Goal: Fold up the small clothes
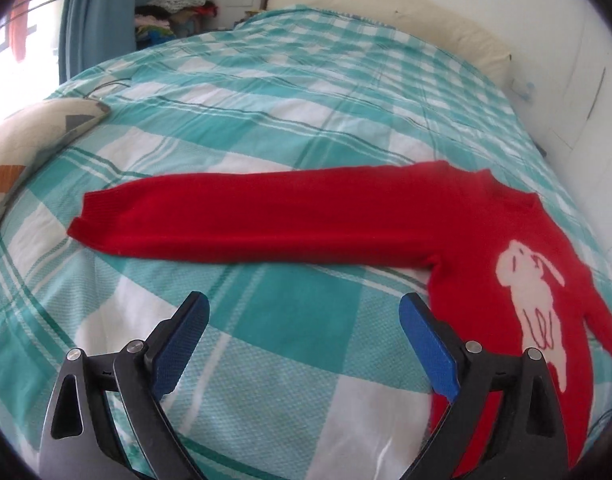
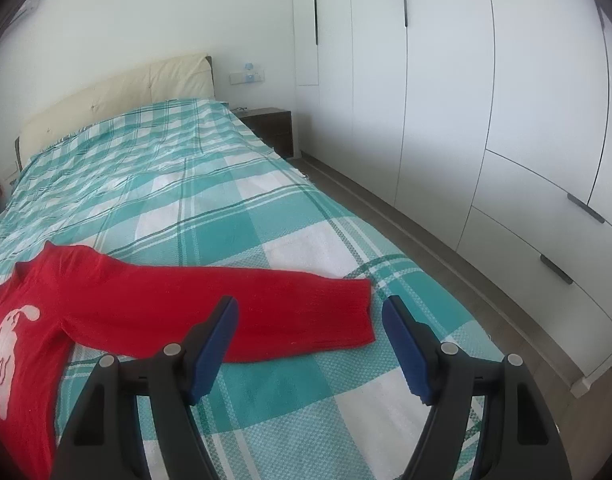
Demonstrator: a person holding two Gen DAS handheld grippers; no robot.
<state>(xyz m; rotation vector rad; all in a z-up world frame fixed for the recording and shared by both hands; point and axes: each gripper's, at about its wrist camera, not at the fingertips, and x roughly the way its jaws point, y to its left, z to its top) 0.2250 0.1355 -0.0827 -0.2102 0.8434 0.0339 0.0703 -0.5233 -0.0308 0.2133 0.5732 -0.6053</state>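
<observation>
The red sweater (image 1: 266, 216) looks like soft matt knit; the checked bedspread (image 1: 290, 120) is coarse woven cloth. My finger pads (image 2: 405, 344) are textured blue rubber on matt black plastic.

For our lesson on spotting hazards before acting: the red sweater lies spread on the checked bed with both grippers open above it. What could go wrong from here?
1. The right sleeve cuff lies near the bed edge; a careless pull might drag it off.
2. The left gripper hovers over bare bedspread, so closing now may pinch the cover, not the red sweater.
3. The right gripper could grab both layers.
</observation>
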